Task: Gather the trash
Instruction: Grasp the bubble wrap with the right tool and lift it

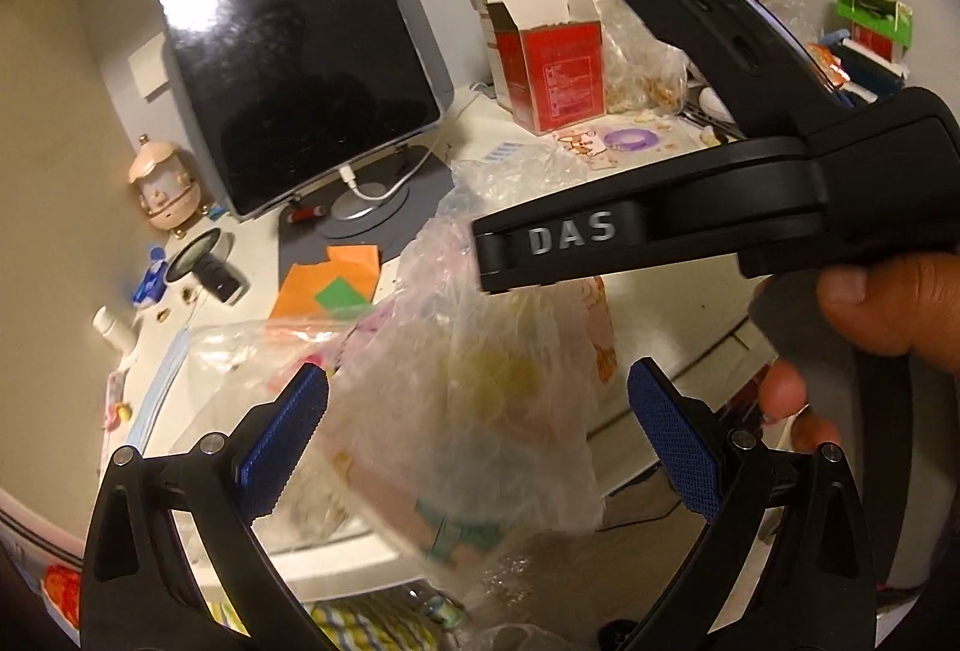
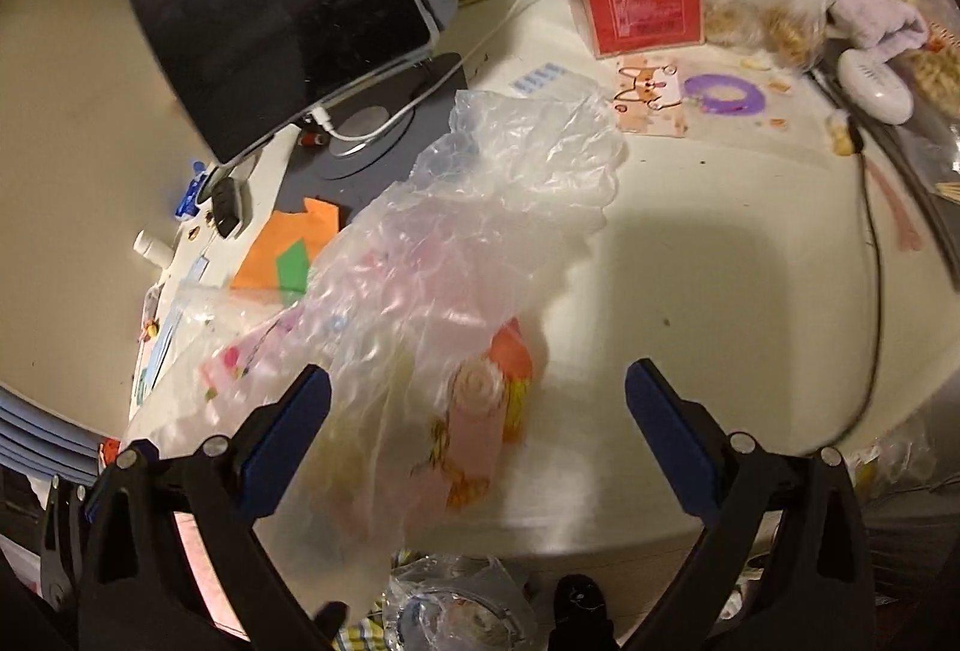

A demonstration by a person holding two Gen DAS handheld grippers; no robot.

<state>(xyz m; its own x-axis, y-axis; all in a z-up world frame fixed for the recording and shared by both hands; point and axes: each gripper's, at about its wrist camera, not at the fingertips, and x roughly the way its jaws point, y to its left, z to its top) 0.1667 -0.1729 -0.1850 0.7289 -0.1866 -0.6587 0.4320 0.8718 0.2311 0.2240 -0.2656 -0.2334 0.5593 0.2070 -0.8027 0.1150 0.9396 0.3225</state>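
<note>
Left wrist view: the left gripper (image 1: 477,441) has its blue pads (image 1: 282,441) spread wide apart, with a crumpled clear plastic bag (image 1: 456,411) hanging between them, blurred, so I cannot tell whether either pad touches it. At 2 o'clock the right gripper (image 1: 660,243) crosses the frame in the person's right hand (image 1: 864,315); its tip sits at the bag's top, but this view does not show whether it pinches it. The tablet (image 1: 294,45) stands at 11 o'clock, the red box (image 1: 558,69) at 1 o'clock.

Right wrist view: the right gripper's fingers (image 2: 288,423) stand apart, and the bag (image 2: 456,255) trails from between them toward 12 o'clock over the white desk (image 2: 720,291). More plastic trash (image 2: 456,609) lies at 6 o'clock.

To do this well, close one gripper low on the bunched plastic, where the layers are thick, before lifting, so the slippery film cannot slide out.
</note>
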